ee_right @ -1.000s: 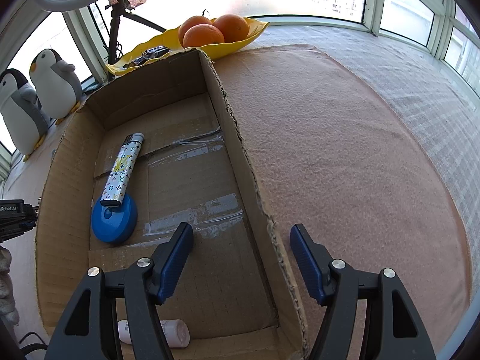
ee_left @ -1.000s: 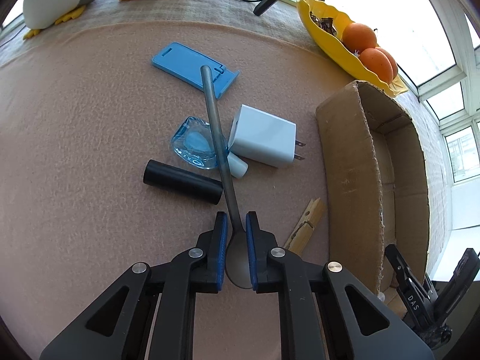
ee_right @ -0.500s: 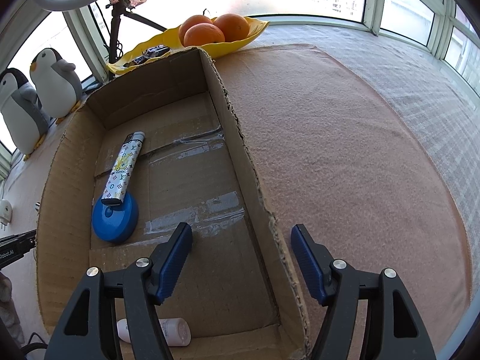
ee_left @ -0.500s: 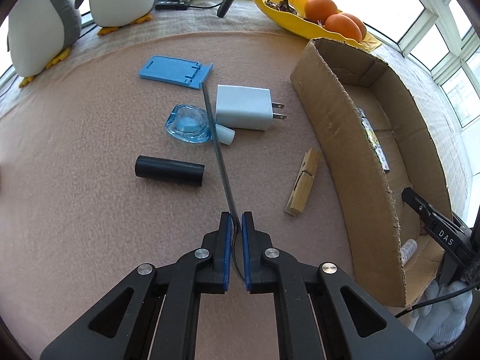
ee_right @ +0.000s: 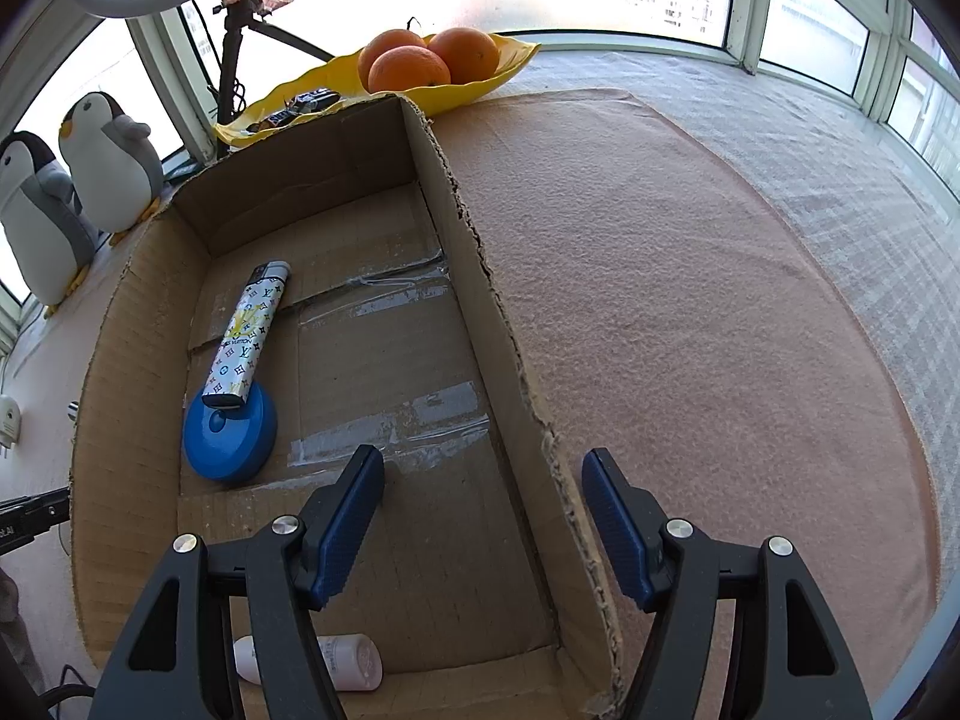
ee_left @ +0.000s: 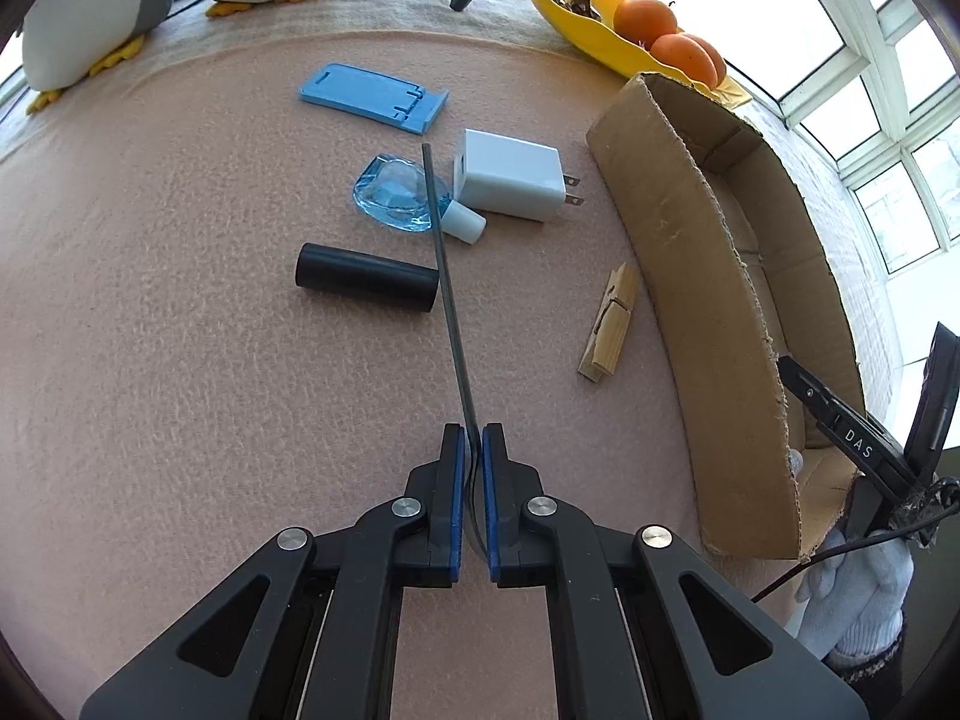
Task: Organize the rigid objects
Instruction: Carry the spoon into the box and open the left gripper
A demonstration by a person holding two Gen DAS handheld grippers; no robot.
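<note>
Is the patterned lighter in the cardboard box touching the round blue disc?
Touching. The right wrist view shows the patterned lighter with its lower end lying on top of the round blue disc, overlapping its upper edge on the cardboard box floor.

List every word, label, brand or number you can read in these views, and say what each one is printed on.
"DAS": white letters on the black arm of the right tongs, seen from the left wrist view.
"LV" monogram pattern: on the wrap of the lighter in the cardboard box.
Print on the small white bottle: too small to read.
White lettering at the left edge of the right wrist view: cut off, unreadable.
</note>
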